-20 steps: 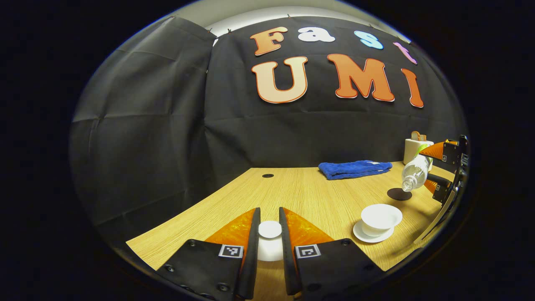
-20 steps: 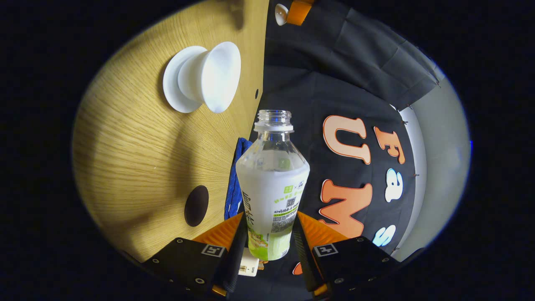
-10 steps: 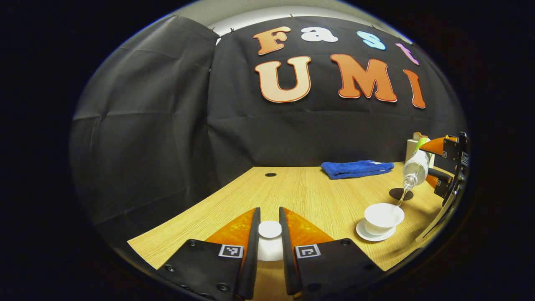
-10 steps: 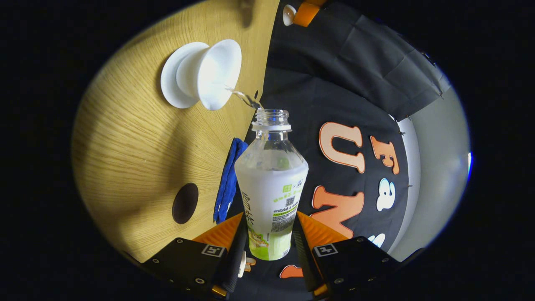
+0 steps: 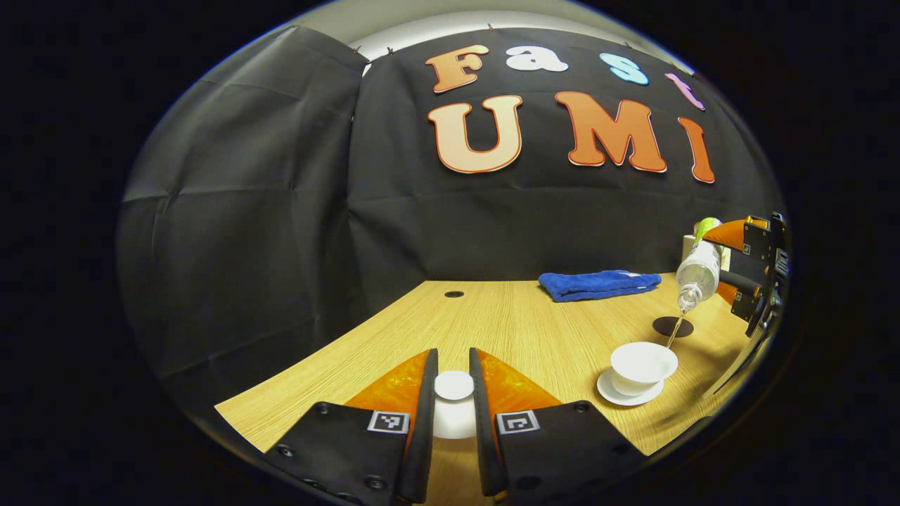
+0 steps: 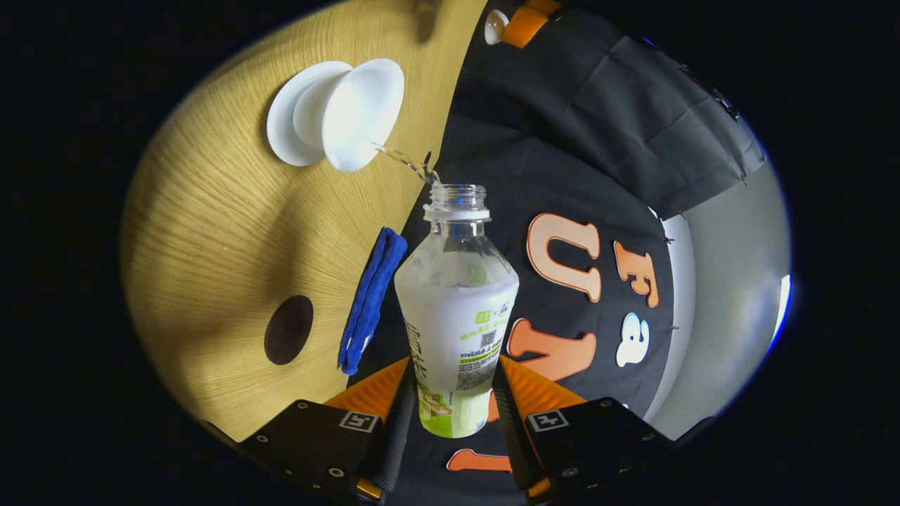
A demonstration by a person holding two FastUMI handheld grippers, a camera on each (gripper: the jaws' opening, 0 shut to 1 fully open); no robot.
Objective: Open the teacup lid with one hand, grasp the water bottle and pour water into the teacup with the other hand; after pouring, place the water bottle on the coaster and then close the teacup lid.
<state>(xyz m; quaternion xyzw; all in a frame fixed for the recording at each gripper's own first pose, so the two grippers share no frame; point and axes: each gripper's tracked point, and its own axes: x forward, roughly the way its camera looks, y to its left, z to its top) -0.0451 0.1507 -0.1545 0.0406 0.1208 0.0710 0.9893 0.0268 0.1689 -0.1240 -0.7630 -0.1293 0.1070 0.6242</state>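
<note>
My left gripper (image 5: 453,393) is shut on the knob of the white teacup lid (image 5: 453,404), held low over the near part of the wooden table (image 5: 520,330). The open white teacup (image 5: 641,365) stands on its saucer at the right. My right gripper (image 6: 453,393) is shut on the clear water bottle (image 6: 457,309), uncapped and tipped steeply. A thin stream of water runs from its mouth into the teacup (image 6: 348,112). In the left gripper view the bottle (image 5: 698,270) hangs above and right of the cup. The dark round coaster (image 5: 672,326) lies just behind the cup.
A folded blue towel (image 5: 598,284) lies at the back of the table, near a small hole (image 5: 454,294) in the top. A white holder (image 5: 689,246) stands at the back right behind the bottle. The coaster (image 6: 288,329) and towel (image 6: 365,302) lie side by side.
The bottle has tipped further and risen a little; a second ago no water ran, and now a stream falls into the cup. The left gripper has held still with the lid.
</note>
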